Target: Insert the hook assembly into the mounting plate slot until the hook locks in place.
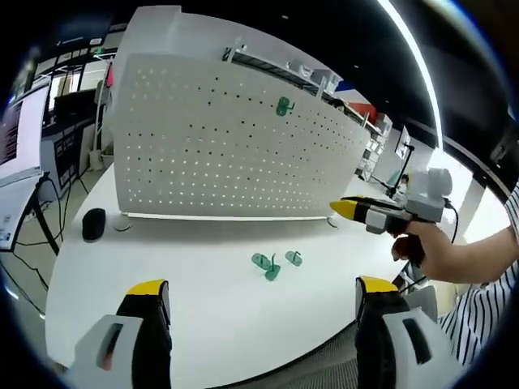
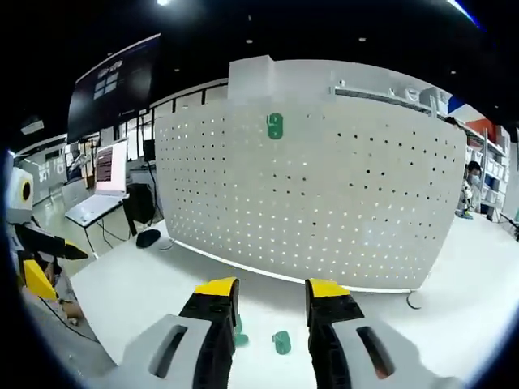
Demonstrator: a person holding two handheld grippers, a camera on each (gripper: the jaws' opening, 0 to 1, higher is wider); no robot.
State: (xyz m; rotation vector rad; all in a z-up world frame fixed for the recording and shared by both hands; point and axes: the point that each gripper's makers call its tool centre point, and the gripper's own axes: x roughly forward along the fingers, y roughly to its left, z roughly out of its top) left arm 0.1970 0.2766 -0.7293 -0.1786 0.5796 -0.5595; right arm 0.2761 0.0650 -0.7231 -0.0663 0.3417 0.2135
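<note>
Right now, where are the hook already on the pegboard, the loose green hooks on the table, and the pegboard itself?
mounted hook [image 1: 282, 106], left gripper view, its green body.
loose hooks [image 1: 274, 263], left gripper view, middle piece.
pegboard [image 2: 357, 203], right gripper view, bare perforated face.

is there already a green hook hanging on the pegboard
Yes, one green hook sits high on the white pegboard, while other green hooks lie on the table.

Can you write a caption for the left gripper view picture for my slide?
Green hooks lie on the white table before a pegboard with one hook mounted, left tool open.
</note>
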